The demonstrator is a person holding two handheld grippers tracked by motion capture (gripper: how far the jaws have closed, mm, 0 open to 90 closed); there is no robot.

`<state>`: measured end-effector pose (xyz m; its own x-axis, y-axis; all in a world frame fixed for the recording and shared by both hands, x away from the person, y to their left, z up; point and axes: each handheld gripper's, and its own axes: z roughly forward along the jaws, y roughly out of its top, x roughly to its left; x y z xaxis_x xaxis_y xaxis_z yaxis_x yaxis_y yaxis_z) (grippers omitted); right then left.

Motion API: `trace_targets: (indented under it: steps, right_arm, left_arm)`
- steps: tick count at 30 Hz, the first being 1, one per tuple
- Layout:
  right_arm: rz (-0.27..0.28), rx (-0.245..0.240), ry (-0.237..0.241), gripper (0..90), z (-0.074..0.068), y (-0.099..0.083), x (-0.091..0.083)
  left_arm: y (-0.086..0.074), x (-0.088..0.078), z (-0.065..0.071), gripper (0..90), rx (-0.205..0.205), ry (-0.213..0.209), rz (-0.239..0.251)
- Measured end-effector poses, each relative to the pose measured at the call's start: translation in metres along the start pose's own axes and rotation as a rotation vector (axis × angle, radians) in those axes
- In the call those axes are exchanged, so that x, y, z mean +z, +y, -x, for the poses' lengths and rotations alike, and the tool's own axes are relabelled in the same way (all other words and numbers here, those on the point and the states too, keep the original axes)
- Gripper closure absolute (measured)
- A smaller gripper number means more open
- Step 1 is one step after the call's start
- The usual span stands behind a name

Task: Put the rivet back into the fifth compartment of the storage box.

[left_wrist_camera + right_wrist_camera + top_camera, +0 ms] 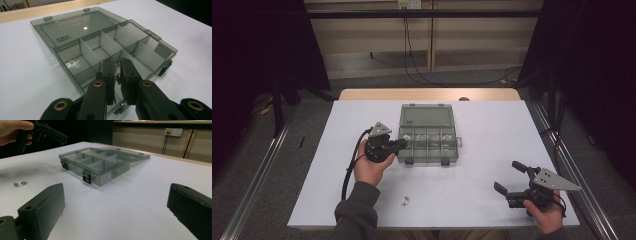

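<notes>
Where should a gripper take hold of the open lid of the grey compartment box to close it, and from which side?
Grip the lid at its far free edge, probably coming from behind the box. The lid lies flat on the table, hinged to the tray, so only that far edge lifts; its two small tabs there may give the jaws some purchase.

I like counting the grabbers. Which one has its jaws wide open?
The right gripper, near the table's front right corner: its jaws stand wide apart. The left gripper, at the organizer box, has jaws nearly together.

Glossy smoky clear-plastic organizer box [75, 32] on a matt white tabletop [492, 150].
</notes>
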<state>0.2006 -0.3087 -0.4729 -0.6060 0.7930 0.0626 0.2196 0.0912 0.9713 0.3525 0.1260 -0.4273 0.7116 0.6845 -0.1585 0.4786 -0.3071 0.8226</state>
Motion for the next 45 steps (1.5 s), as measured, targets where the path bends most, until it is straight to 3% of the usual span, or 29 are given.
trace_targets:
  steps: [21, 31, 45]
  right_arm:
    - [-0.002, 0.003, 0.003, 1.3, 0.000, 0.000, 0.000]
    - [-0.001, 0.005, 0.008, 1.4, 0.000, 0.000, 0.000]
    - [-0.006, 0.002, 0.013, 1.5, -0.001, 0.000, 0.000]
  left_arm:
    - [0.001, 0.020, -0.007, 82.9, -0.019, 0.042, -0.018]
    - [0.000, 0.020, -0.005, 80.9, -0.001, 0.050, -0.032]
    - [-0.007, 0.007, -0.004, 70.2, -0.004, 0.016, 0.006]
